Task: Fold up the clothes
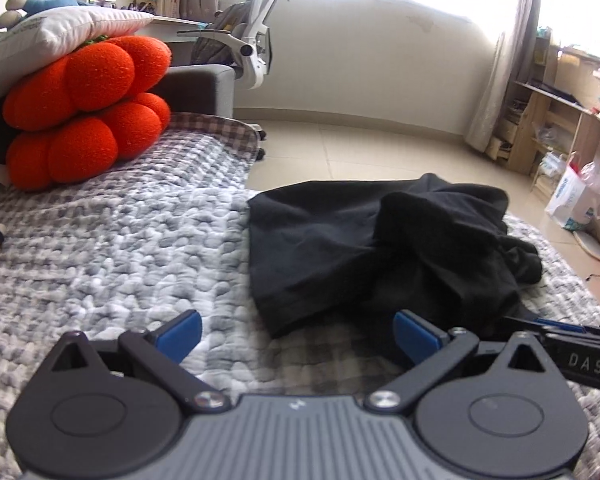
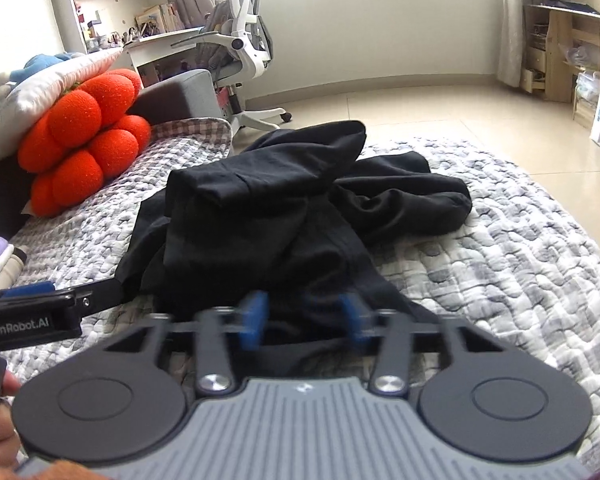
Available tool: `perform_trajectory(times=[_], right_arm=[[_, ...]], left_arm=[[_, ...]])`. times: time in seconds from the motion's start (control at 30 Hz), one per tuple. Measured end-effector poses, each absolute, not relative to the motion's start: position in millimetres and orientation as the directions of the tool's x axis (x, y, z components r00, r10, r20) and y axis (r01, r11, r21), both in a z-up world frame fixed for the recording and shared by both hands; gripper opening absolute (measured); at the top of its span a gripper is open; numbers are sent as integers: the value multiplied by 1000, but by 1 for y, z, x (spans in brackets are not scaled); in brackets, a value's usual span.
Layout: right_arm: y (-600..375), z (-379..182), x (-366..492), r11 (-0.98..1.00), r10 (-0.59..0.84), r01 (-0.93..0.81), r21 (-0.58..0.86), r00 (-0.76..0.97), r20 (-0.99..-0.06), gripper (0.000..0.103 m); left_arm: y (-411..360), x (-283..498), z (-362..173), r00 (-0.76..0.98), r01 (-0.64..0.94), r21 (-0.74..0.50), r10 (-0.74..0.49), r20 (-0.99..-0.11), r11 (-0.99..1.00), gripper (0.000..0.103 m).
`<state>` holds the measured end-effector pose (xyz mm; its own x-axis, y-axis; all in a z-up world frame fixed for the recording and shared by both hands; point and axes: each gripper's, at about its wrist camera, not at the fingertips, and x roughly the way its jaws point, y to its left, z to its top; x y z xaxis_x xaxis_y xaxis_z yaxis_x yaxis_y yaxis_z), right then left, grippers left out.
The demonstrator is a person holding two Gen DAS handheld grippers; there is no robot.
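A crumpled black garment [image 1: 360, 248] lies in a heap on the grey-white quilt [image 1: 120, 240], and in the right wrist view this garment [image 2: 268, 216] has a folded part lying on top. My left gripper [image 1: 298, 336] is open wide at the garment's near corner, its right pad [image 1: 416, 336] over the cloth edge. In the right wrist view the left gripper [image 2: 100, 296] comes in from the left, tips at the cloth's edge. My right gripper [image 2: 303, 320] is blurred, its blue pads apart over black cloth, and no pinch shows. It also shows as the right gripper [image 1: 516, 322] low at the heap's near right.
Two orange plush cushions [image 1: 88, 112] under a white pillow [image 1: 52, 36] sit at the quilt's far left against a grey sofa arm [image 1: 196, 88]. A white office chair [image 1: 252, 40], tiled floor [image 1: 360, 148], wooden shelves [image 1: 556, 120] and a bag [image 1: 572, 196] lie beyond.
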<state>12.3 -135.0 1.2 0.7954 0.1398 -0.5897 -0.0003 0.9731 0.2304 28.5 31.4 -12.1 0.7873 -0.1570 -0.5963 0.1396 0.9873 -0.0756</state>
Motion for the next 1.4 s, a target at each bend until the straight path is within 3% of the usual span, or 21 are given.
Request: perform_trajectory(times=[0.13, 0.6, 0.67, 0.77, 0.83, 1.0, 1.4], right_arm=[[-139, 3, 10, 964, 151, 10, 264, 800, -581, 71], [-148, -1, 11, 952, 177, 25, 304, 766, -618, 73], [-147, 1, 10, 949, 191, 14, 314, 769, -610, 74], [-145, 3, 11, 945, 213, -5, 326, 767, -605, 74], [-143, 2, 13, 945, 217, -10, 326, 766, -606, 75], [-141, -3, 19, 948, 205, 8, 318, 747, -632, 76], [-135, -5, 19, 961, 172, 10, 276, 760, -627, 79]], left_arm=[[28, 31, -13, 797, 155, -83, -174, -578, 984, 102], [29, 46, -21, 812, 146, -62, -155, -563, 987, 86], [24, 52, -27, 808, 143, -52, -147, -570, 988, 80], [18, 61, -35, 801, 129, -41, -128, -585, 991, 59], [18, 66, -40, 780, 104, -55, -116, -615, 993, 32], [17, 66, -44, 777, 72, -51, -88, -624, 996, 8], [28, 48, -18, 796, 8, -82, -56, -603, 997, 3]])
